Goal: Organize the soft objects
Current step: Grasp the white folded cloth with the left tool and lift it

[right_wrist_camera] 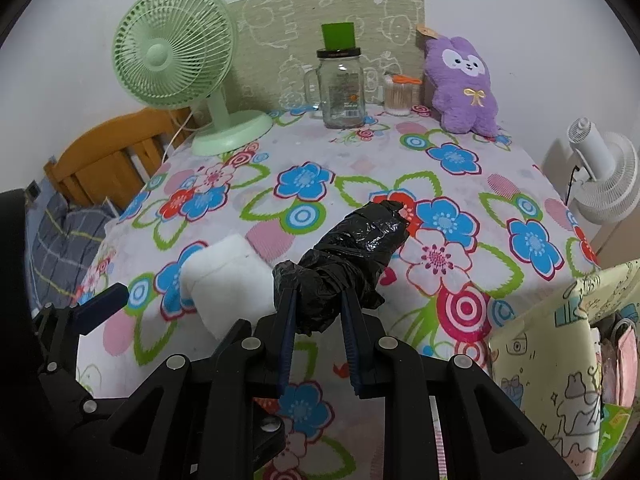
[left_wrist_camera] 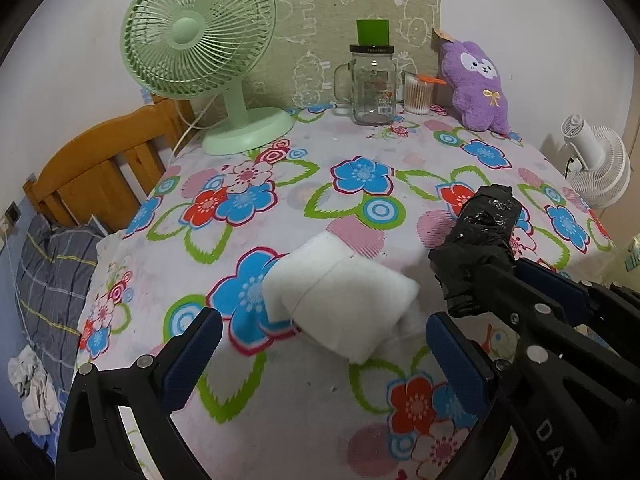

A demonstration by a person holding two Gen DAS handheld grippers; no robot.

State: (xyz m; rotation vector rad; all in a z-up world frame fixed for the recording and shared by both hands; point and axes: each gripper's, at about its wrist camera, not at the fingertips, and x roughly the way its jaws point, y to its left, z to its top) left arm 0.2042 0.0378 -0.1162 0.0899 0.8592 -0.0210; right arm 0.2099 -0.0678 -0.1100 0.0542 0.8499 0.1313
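Note:
A white soft pad point(left_wrist_camera: 340, 300) lies on the flowered tablecloth point(left_wrist_camera: 360, 184). My left gripper point(left_wrist_camera: 322, 322) is open, its blue-padded fingers point(left_wrist_camera: 200, 344) spread wide on either side of the pad's near end without pressing it. My right gripper point(right_wrist_camera: 318, 296) is shut on the near end of a black plastic-wrapped bundle point(right_wrist_camera: 356, 244), which points toward the back of the table. In the left wrist view the bundle point(left_wrist_camera: 480, 236) and the right gripper point(left_wrist_camera: 500, 276) show at the right. The pad point(right_wrist_camera: 228, 280) sits just left of the bundle. A purple plush toy point(left_wrist_camera: 478, 88) leans at the back right.
At the back stand a green table fan point(left_wrist_camera: 200, 40), a glass jar mug point(left_wrist_camera: 372, 84) with a green cup point(left_wrist_camera: 374, 32) on its lid, and a cotton-swab tub point(left_wrist_camera: 418, 96). A wooden headboard point(left_wrist_camera: 96, 160) is at the left, a white fan point(right_wrist_camera: 600, 172) and a patterned bag point(right_wrist_camera: 560, 352) at the right.

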